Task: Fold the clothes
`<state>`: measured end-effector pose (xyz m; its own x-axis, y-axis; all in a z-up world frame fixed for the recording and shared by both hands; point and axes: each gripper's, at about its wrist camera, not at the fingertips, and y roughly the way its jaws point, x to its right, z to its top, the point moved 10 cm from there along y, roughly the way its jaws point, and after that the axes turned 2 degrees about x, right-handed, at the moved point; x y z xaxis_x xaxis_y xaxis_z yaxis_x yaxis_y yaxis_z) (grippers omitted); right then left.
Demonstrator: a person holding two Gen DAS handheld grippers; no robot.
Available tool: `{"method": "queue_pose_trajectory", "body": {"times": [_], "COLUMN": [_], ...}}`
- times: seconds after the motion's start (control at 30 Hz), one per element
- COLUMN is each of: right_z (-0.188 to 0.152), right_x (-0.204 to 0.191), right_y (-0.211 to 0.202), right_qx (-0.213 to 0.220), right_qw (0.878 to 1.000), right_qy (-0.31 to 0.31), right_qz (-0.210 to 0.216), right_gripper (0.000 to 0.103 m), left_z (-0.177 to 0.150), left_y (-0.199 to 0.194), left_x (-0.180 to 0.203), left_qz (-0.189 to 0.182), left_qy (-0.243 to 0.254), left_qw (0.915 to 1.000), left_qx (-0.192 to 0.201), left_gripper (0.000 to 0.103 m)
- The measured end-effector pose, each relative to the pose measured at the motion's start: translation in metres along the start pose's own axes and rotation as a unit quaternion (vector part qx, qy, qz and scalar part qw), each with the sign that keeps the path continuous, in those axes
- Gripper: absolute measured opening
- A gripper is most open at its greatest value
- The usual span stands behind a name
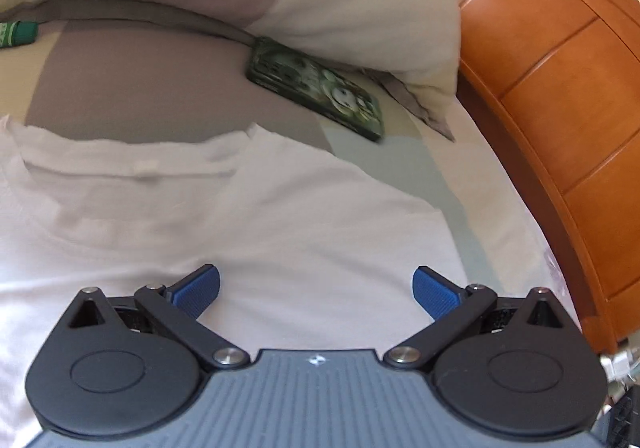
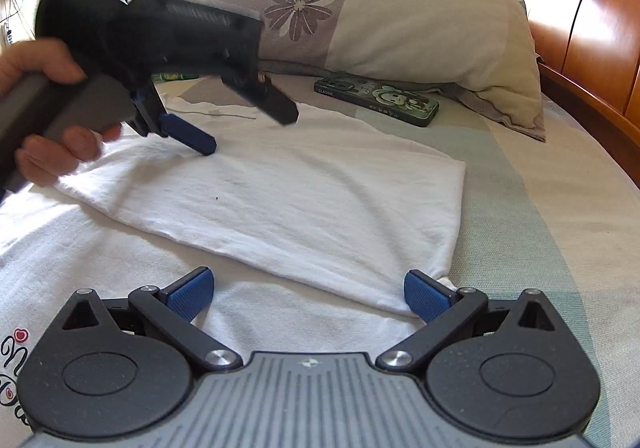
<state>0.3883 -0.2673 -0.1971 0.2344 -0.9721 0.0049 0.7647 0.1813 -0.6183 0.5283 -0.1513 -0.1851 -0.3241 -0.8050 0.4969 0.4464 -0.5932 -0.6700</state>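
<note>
Hovering w/ fingers spread, both grippers (image 1: pixel 316 290) (image 2: pixel 308 294), creased white tee (image 2: pixel 280 199)

Bed open right of the white shirt (image 2: pixel 304 199); phone (image 2: pixel 380 99) and pillow (image 2: pixel 400 15) block beyond the collar.

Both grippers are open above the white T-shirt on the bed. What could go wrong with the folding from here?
1. The phone lies near the white T-shirt collar; dragging the cloth may push it.
2. The folded flap's corner sits beside the right gripper; a careless pinch could grab one layer only and undo the fold.
3. The left gripper hovers open close by; both grippers could collide.
</note>
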Motion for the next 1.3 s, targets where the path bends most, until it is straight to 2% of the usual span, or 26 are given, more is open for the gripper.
{"method": "queue_pose_trajectory", "body": {"times": [0.1, 0.13, 0.27, 0.33, 0.37, 0.43, 0.53, 0.63, 0.8, 0.9, 1.0, 1.1, 1.17, 1.23, 1.3], "right_z": [0.000, 0.000, 0.000, 0.000, 0.000, 0.000, 0.000, 0.000, 0.000, 0.000, 0.001, 0.004, 0.009, 0.013, 0.017], "right_x": [0.000, 0.000, 0.000, 0.000, 0.000, 0.000, 0.000, 0.000, -0.001, -0.001, -0.002, -0.001, -0.001, -0.003, -0.011], "right_y": [0.001, 0.001, 0.001, 0.001, 0.001, 0.001, 0.001, 0.000, 0.000, 0.000, -0.001, -0.008, -0.016, -0.024, -0.028], "right_qx": [-0.001, -0.001, -0.001, -0.001, -0.001, 0.000, 0.001, 0.002, 0.001, -0.001, -0.001, 0.005, 0.017, 0.028, 0.034], "right_qw": [1.000, 1.000, 1.000, 1.000, 1.000, 1.000, 1.000, 1.000, 1.000, 1.000, 1.000, 1.000, 0.999, 0.997, 0.995], "right_qy": [-0.001, -0.001, -0.001, -0.001, -0.001, -0.001, 0.000, 0.001, 0.000, -0.002, -0.002, 0.012, 0.034, 0.056, 0.068], "right_qz": [-0.001, -0.001, -0.001, -0.001, -0.002, -0.002, -0.001, 0.000, -0.001, -0.003, -0.004, -0.002, 0.013, 0.035, 0.062], "right_gripper": [0.103, 0.103, 0.103, 0.103, 0.103, 0.103, 0.103, 0.103, 0.103, 0.103, 0.103, 0.103, 0.103, 0.103, 0.103], "left_z": [0.019, 0.023, 0.018, 0.004, -0.003, -0.020, -0.049, -0.067, -0.067, -0.054, -0.051, -0.041, -0.028, -0.021, -0.025], "left_y": [-0.003, -0.008, -0.039, -0.053, -0.059, -0.065, -0.073, -0.089, -0.118, -0.121, -0.107, -0.104, -0.114, -0.119, -0.116], "left_x": [-0.011, -0.011, 0.004, 0.005, 0.004, -0.007, -0.031, -0.046, -0.054, -0.052, -0.063, -0.080, -0.085, -0.080, -0.075], "left_qz": [0.013, 0.021, 0.006, 0.018, 0.026, 0.069, 0.121, 0.136, 0.149, 0.141, 0.135, 0.120, 0.125, 0.116, 0.108], "left_qy": [-0.044, -0.043, -0.003, 0.027, 0.043, 0.075, 0.087, 0.104, 0.101, 0.096, 0.065, 0.001, -0.027, -0.019, 0.000], "left_qw": [0.9988, 0.9986, 0.9996, 0.9991, 0.9984, 0.9946, 0.9888, 0.9850, 0.9828, 0.9832, 0.9873, 0.9912, 0.9883, 0.9883, 0.9908], "left_qx": [0.018, 0.022, 0.029, 0.027, 0.025, 0.021, 0.008, 0.021, 0.040, 0.064, 0.053, 0.057, 0.083, 0.097, 0.082], "left_gripper": [0.102, 0.102, 0.102, 0.102, 0.102, 0.102, 0.102, 0.102, 0.102, 0.102, 0.102, 0.102, 0.102, 0.102, 0.102]}}
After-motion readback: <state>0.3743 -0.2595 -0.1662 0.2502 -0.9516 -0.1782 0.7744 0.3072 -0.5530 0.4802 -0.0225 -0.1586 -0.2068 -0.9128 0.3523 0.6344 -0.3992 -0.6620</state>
